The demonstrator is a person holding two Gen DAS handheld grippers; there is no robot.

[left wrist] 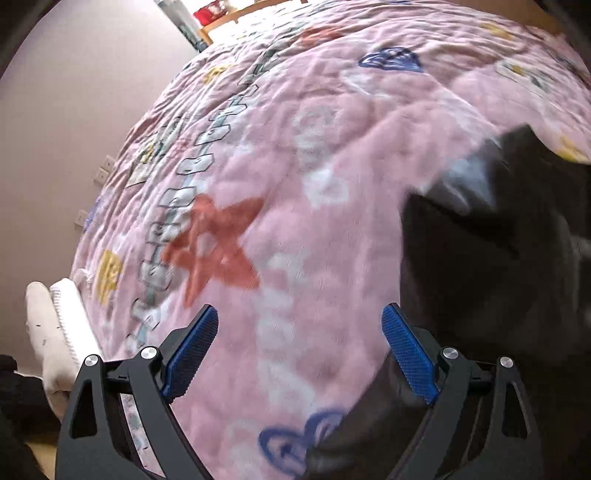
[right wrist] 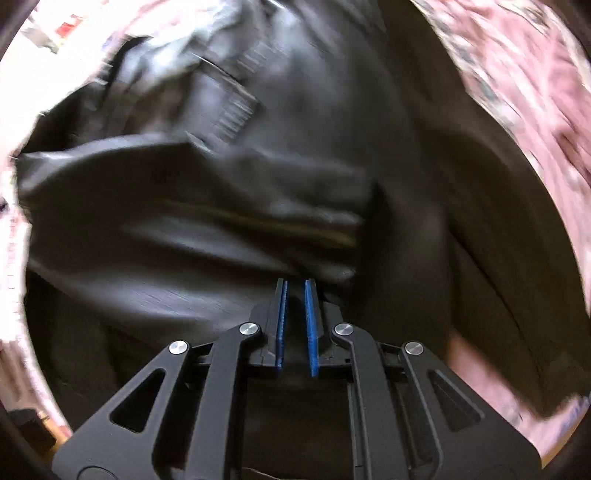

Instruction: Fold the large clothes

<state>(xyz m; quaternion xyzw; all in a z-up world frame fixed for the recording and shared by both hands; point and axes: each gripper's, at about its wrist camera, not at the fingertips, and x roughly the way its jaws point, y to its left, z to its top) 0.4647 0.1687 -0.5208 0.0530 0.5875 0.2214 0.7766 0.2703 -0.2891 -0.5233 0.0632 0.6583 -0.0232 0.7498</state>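
A large black jacket (right wrist: 240, 192) lies crumpled on a pink patterned quilt (left wrist: 295, 166); its ribbed cuff (right wrist: 236, 110) shows in the right wrist view. My right gripper (right wrist: 295, 282) points down at it, its blue pads nearly together with a fold of the black cloth pinched between them. In the left wrist view the jacket (left wrist: 498, 258) fills the right side. My left gripper (left wrist: 300, 310) hangs above the quilt just left of the jacket's edge, wide open, with nothing between its fingers. Both views are motion-blurred.
The quilt (right wrist: 517, 92) covers a bed that runs up to a wooden frame (left wrist: 236, 18) at the far end. A pale wall (left wrist: 55, 129) with sockets (left wrist: 103, 173) borders the bed's left side. White bedding (left wrist: 55, 325) lies at the near left corner.
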